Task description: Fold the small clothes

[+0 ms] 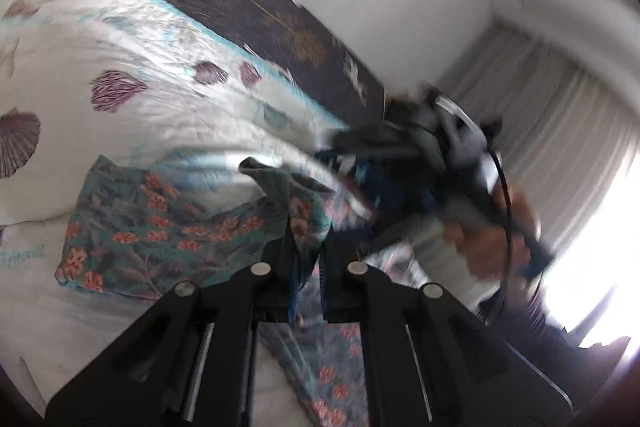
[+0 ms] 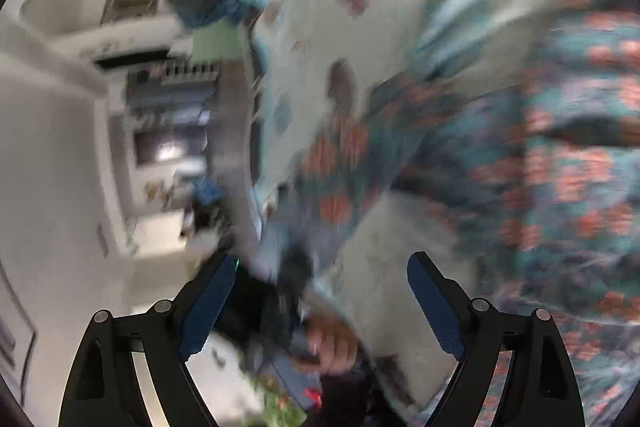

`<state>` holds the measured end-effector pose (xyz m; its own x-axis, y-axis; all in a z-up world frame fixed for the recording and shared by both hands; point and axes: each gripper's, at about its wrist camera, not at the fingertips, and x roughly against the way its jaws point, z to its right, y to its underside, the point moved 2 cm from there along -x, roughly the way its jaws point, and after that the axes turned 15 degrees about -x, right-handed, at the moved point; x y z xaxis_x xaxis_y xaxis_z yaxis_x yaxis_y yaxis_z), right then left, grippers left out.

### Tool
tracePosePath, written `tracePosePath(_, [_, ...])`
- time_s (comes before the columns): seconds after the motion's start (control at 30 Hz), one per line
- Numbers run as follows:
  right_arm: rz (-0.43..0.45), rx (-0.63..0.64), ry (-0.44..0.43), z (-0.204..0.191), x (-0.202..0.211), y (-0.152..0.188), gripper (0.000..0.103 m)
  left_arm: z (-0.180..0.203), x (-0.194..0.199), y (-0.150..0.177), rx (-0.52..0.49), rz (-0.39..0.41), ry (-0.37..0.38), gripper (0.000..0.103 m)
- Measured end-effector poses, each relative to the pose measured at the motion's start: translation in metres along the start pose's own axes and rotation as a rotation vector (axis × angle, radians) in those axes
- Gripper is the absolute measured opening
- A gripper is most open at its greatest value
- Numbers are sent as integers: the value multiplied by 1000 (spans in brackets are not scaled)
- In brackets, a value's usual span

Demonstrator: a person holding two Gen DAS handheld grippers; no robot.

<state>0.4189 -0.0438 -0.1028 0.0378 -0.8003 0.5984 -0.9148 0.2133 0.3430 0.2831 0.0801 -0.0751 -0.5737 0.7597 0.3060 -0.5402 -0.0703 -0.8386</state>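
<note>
Left claw (image 1: pixel 307 259): clenched on a bunched edge of the floral garment (image 1: pixel 160 227), which is drawn up between its tips. The likely purpose is to lift one side of the cloth so it can be carried over for a fold. Ahead and to the left of this claw, the rest of the garment lies spread on the bed's shell-print quilt (image 1: pixel 120 67). Beyond it, to the right, the right claw (image 1: pixel 372 147) shows, heavily blurred.

Right claw (image 2: pixel 320 291): released, jaws wide, nothing pressed between them. A hand (image 2: pixel 332 343) shows low between its fingers, gripping the other tool. The garment extends ahead and to the right. Judgement: it is positioned to take a second hold. Blur limits finer detail.
</note>
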Motion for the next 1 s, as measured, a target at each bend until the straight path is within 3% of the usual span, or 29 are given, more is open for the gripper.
tracePosePath(0.1, [1,-64,94,28,1,-6,90,39,-14,16,-178,-107,-50,8])
tracePosePath(0.17, [-58,-113,103,47,-6,-6,90,54,-24,28,-242,-173,-76,8])
tracePosePath(0.27, [-68,-120,152,68,-9,-4,86,65,-34,45,-293,-233,-104,8])
tracePosePath(0.33, [-62,-134,134,80,-5,-2,75,69,-41,53,-315,-263,-143,8])
tracePosePath(0.5, [-6,-152,135,93,7,-6,59,86,-49,66,-424,-281,-181,8])
tracePosePath(0.63, [-27,-161,157,93,5,-5,58,105,-60,75,-566,-327,-236,8])
tracePosePath(0.77, [-3,-55,256,77,1,1,55,112,-67,80,-630,-361,-280,8])
tracePosePath(0.8, [15,-26,287,75,1,3,51,113,-68,81,-633,-363,-290,8])
tracePosePath(0.87, [43,36,317,71,4,8,26,115,-65,80,-635,-358,-303,8])
tracePosePath(0.9, [49,43,319,72,4,10,8,117,-64,79,-631,-351,-309,8])
tracePosePath(1.0, [75,100,328,75,12,14,6,116,-60,74,-595,-333,-325,8])
